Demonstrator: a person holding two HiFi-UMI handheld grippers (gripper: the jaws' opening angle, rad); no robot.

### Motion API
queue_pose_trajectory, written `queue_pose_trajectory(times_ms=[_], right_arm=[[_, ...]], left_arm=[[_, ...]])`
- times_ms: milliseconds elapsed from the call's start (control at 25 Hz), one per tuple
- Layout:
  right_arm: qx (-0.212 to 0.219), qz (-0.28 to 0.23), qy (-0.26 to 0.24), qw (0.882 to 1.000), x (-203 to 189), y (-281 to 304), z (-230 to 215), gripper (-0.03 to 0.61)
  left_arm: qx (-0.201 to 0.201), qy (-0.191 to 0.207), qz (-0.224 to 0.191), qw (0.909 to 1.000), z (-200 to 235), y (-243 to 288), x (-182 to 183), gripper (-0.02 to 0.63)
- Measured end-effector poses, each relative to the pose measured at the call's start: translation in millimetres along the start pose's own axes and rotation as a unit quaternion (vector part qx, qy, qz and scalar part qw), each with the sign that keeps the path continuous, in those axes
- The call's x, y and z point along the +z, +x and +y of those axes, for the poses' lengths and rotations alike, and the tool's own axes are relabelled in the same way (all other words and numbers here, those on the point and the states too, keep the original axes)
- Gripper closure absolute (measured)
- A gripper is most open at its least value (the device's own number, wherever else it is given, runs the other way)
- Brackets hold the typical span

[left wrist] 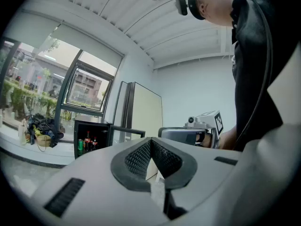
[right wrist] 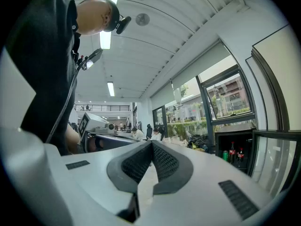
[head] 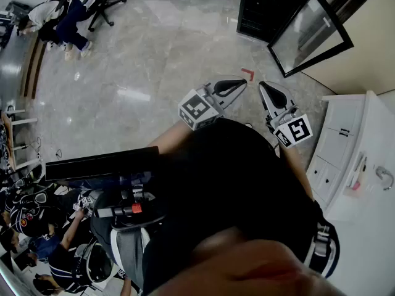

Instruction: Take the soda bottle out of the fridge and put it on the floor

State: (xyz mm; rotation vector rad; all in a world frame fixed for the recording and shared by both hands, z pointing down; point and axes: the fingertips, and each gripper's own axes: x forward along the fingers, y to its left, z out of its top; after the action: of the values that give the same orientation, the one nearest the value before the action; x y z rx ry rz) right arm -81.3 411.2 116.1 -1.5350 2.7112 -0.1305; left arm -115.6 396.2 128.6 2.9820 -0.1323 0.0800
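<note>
Head view: left gripper [head: 239,85] is hovering over the marble floor [head: 142,73], its fingers [left wrist: 138,157] pressing together and holding nothing. Right gripper [head: 265,91] is hovering just beside it, fingers [right wrist: 164,161] likewise meeting, empty. Ahead, the black fridge [head: 259,11] is standing with its glass door [head: 311,32] open. The soda bottle [left wrist: 87,141] is standing upright inside among other drinks, well apart from both grippers.
</note>
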Motion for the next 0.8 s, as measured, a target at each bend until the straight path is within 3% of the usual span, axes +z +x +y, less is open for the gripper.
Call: queue_pose_trajectory(times_ms=[520, 800], right_arm=[[0.0, -0.003, 0.021, 1.0, -6.6, -6.5, 3.3, 0.565], [-0.009, -0.002, 0.007, 1.0, -12.8, -31.0, -6.9, 0.566]], left_arm=[[-0.004, 0.003, -0.002, 1.0, -10.4, 0.4, -2.4, 0.612], [-0.021, -0.001, -0.003, 0.9998, -30.0, 14.6, -9.8, 0.612]])
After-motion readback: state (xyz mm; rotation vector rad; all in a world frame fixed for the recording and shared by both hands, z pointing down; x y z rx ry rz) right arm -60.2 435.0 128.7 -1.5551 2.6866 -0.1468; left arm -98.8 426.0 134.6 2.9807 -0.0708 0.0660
